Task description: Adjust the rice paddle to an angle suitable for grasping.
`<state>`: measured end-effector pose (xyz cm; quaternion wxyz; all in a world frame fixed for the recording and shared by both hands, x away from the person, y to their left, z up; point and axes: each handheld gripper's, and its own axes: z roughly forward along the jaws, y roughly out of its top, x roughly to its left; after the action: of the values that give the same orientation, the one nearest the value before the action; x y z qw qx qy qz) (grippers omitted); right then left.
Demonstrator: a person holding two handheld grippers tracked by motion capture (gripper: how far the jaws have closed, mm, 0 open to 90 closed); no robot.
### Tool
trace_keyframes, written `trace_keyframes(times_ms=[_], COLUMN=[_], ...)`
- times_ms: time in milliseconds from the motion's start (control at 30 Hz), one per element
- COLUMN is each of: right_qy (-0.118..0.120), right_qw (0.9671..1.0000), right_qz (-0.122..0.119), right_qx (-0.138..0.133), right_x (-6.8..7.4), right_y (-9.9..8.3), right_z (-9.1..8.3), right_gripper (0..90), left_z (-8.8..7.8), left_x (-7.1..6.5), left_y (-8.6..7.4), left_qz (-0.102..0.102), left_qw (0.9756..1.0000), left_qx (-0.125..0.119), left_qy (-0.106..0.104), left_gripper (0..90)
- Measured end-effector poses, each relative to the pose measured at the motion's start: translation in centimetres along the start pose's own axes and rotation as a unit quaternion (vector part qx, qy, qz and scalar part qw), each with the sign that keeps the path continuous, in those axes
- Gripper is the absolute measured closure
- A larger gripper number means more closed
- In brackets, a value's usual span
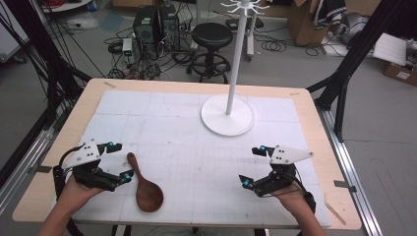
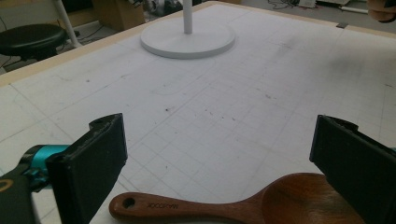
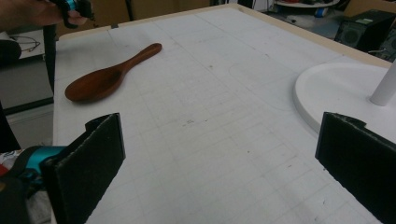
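At about seven o'clock on the white mat (image 1: 196, 142) we see a dark brown wooden spoon (image 1: 146, 189) lying flat, handle toward eleven, bowl nearest us. Our left gripper (image 1: 120, 161) sits just beside it at nine o'clock, jaws apart, holding nothing. Our right gripper (image 1: 252, 165), at four o'clock, also gapes empty. A white stand (image 1: 227, 116) rises at one o'clock, well apart.
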<state>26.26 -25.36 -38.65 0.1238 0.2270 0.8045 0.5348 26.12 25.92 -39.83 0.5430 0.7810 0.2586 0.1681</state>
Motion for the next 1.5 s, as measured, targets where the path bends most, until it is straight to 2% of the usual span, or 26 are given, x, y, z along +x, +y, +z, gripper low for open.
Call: trace_keyframes(times_ms=[133, 300, 567, 700, 800, 1033, 1067, 1100, 1167, 1200, 1333, 1433, 1500], right_qy=[0.001, 0.001, 0.0, 0.001, 0.0, -0.004, -0.004, -0.004, -0.005, -0.004, -0.006, -0.005, -0.007], right_qw=[1.0, 1.0, 0.9999, 0.9999, 0.9999, 0.9999, 0.9999, 1.0, 0.9999, 0.9999, 0.9999, 0.9999, 0.9999], right_qz=[-0.002, -0.005, -0.011, -0.011, -0.012, -0.01, -0.01, -0.008, -0.009, -0.009, -0.011, -0.009, -0.012], right_qx=[-0.003, 0.0, 0.002, 0.001, 0.002, -0.001, -0.001, -0.001, -0.001, -0.001, -0.003, -0.002, -0.003], right_x=[0.0, 0.1, 0.4, 0.4, 0.4, 0.3, 0.3, 0.3, 0.3, 0.3, 0.3, 0.3, 0.3], right_y=[0.0, 0.2, 0.4, 0.4, 0.4, 0.4, 0.4, 0.4, 0.5, 0.5, 0.5, 0.5, 0.5], right_z=[-0.1, -0.1, -0.2, -0.3, -0.3, -0.5, -0.5, -0.6, -0.6, -0.6, -0.6, -0.6, -0.6], right_gripper=[0.5, 0.5, 0.5, 0.4, 0.5, 0.5, 0.5, 0.5, 0.5, 0.5, 0.5, 0.5, 0.5], left_z=[-0.1, -0.5, -1.2, -1.1, -1.0, -1.0, -1.0, -1.1, -1.0, -1.0, -1.0, -0.8, -0.6], left_x=[0.1, 0.0, 0.1, 0.1, 0.2, 0.4, 0.4, 0.5, 0.5, 0.5, 0.5, 0.6, 0.7], left_y=[0.0, 0.2, 0.3, 0.3, 0.2, 0.0, 0.0, 0.0, 0.0, -0.1, -0.1, -0.1, -0.3], left_qz=[-0.002, 0.008, 0.008, 0.009, 0.009, 0.009, 0.009, 0.014, 0.023, 0.03, 0.035, 0.035, 0.034], left_qw=[1.0, 0.9999, 0.9998, 0.9996, 0.9991, 0.9982, 0.9977, 0.9969, 0.995, 0.9934, 0.9919, 0.9894, 0.987], left_qx=[0.002, 0.007, 0.006, 0.014, 0.027, 0.046, 0.051, 0.06, 0.077, 0.091, 0.105, 0.124, 0.137], left_qy=[0.001, 0.008, 0.018, 0.02, 0.03, 0.038, 0.043, 0.049, 0.058, 0.063, 0.062, 0.067, 0.078], left_gripper=[4.7, 4.6, 4.7, 4.7, 5.0, 13.2, 13.2, 18.9, 23.2, 25.7, 34.4, 38.8, 46.3])
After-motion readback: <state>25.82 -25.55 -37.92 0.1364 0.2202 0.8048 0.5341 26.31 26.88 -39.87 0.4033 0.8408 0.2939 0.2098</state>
